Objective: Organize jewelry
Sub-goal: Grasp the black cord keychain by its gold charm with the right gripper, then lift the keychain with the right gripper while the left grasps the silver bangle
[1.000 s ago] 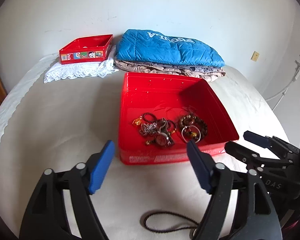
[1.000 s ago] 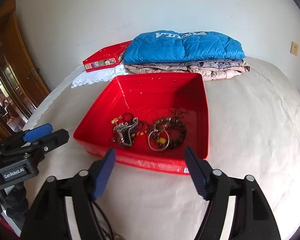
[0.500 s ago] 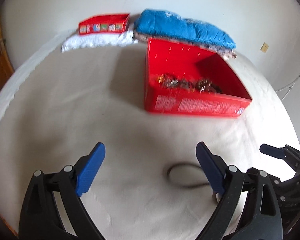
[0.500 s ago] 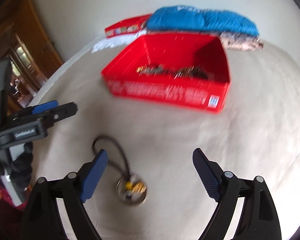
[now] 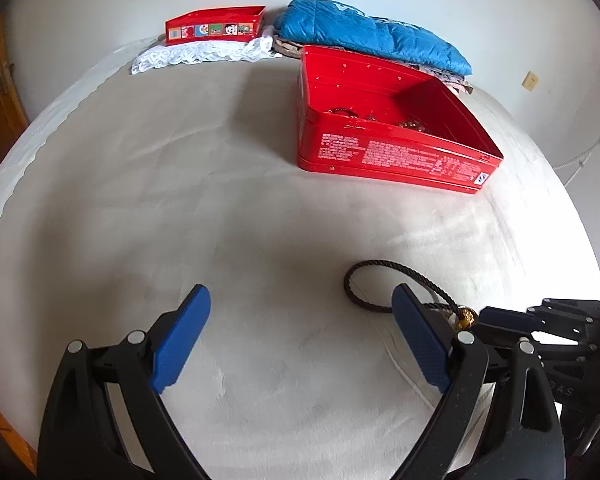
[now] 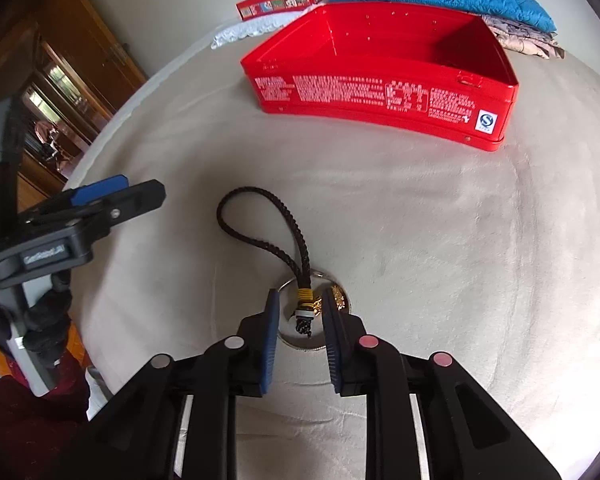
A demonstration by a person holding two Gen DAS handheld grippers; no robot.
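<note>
A black braided cord with a gold-wrapped end and metal ring (image 6: 262,232) lies on the cream bed cover; it also shows in the left wrist view (image 5: 384,286). My right gripper (image 6: 300,306) is low over the cord's ring end, fingers closed narrowly on either side of the gold wrap, apparently not gripping it. My left gripper (image 5: 300,312) is wide open and empty, left of the cord. The open red tin (image 5: 400,160) holds several bracelets (image 5: 380,118); the tin also shows in the right wrist view (image 6: 380,96).
A second red tin (image 5: 214,26) sits on white lace (image 5: 204,54) at the back. A folded blue quilted jacket (image 5: 372,38) lies on folded cloth behind the big tin. A wooden cabinet (image 6: 60,64) stands left of the bed.
Both grippers pulled back from the tin and dropped lower. The right gripper came down over the cord's ring end and its fingers narrowed from wide open.
</note>
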